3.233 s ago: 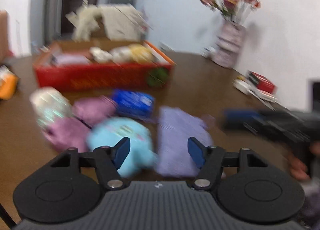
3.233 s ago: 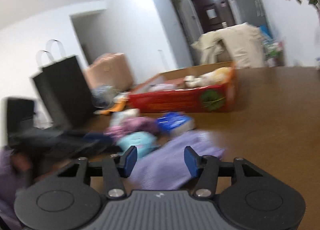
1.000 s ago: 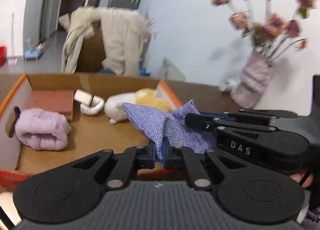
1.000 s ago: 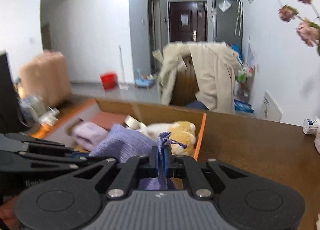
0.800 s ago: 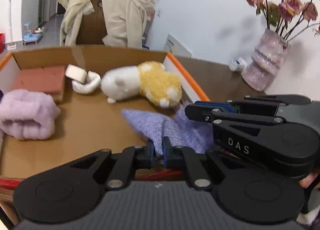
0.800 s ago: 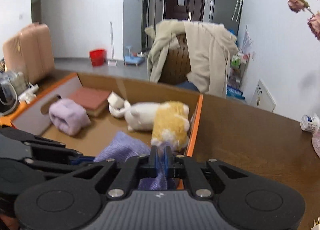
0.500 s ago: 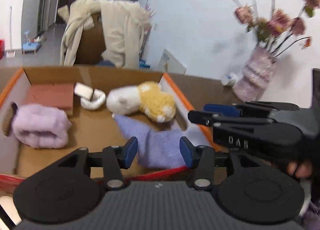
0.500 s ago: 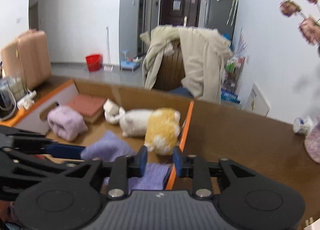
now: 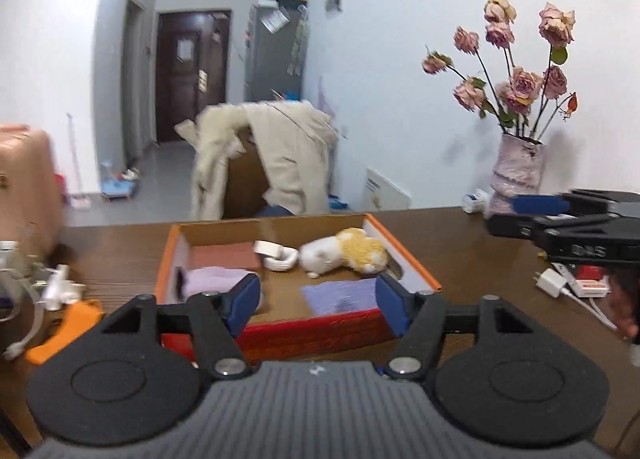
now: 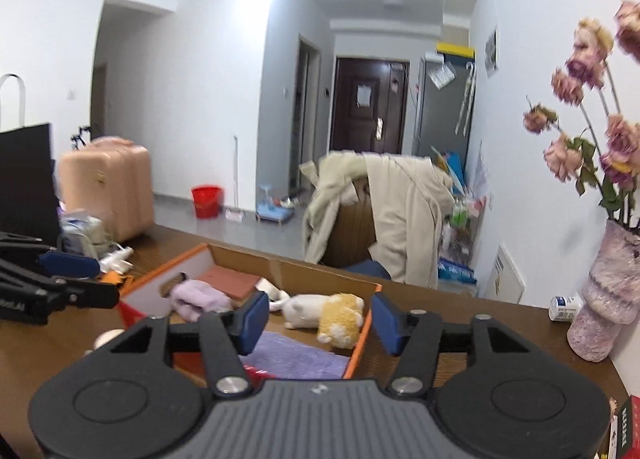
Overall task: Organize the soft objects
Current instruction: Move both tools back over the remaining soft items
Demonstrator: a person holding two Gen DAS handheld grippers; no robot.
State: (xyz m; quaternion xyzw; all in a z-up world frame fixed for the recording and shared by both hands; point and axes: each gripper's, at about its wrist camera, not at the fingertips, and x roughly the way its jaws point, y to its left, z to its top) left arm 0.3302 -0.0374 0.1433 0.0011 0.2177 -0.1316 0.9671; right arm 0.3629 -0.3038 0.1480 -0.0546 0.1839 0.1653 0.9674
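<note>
An open cardboard box (image 9: 404,259) with red and orange sides stands on the brown table. Inside lie a folded purple cloth (image 9: 340,295) at the front right, a lilac rolled towel (image 9: 216,279) at the left, a white and yellow plush toy (image 9: 344,253) and a reddish pad (image 9: 224,255). My left gripper (image 9: 318,305) is open and empty, held back in front of the box. My right gripper (image 10: 316,319) is open and empty, above the box's near right corner; the cloth (image 10: 296,357), plush (image 10: 328,313) and towel (image 10: 200,299) show beyond it.
A vase of dried pink roses (image 9: 518,171) stands at the table's right by the wall. A white charger with cable (image 9: 554,285) lies right of the box. An orange object (image 9: 64,327) and white items lie left of it. A chair draped with a beige coat (image 9: 276,163) stands behind the table.
Both grippers were shut on the purple cloth over the box. They opened, the cloth dropped into the box's front right, and both grippers have drawn back and up.
</note>
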